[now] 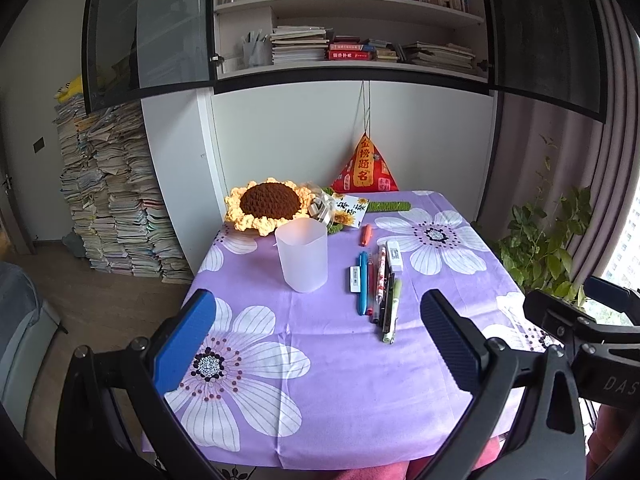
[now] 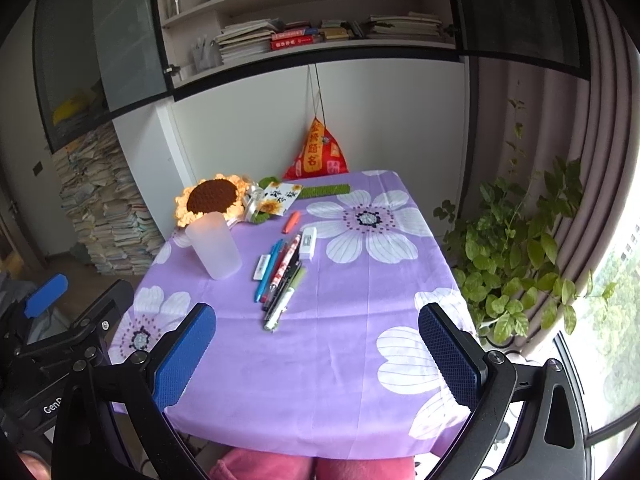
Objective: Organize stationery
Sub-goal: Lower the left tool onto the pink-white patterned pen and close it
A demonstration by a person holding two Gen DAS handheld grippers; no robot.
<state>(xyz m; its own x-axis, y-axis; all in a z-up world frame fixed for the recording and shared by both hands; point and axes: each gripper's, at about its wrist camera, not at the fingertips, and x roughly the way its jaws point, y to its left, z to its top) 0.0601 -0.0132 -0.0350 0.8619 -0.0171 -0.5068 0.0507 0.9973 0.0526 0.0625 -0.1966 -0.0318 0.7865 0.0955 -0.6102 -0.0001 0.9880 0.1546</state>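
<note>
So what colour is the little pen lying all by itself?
Orange, clearest in the left wrist view.

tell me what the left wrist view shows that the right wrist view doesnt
Only the left wrist view shows the open left gripper head-on, with the right gripper at its right edge. Only the right wrist view shows the open right gripper head-on and the whole potted plant. Both share the frosted cup, the row of pens, the orange marker and the crochet sunflower.

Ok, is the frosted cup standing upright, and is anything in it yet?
Upright: the frosted cup stands on its base, mouth up, left of the pens. No pens stick out above its rim; its bottom isn't visible, so empty is likely, not certain.
</note>
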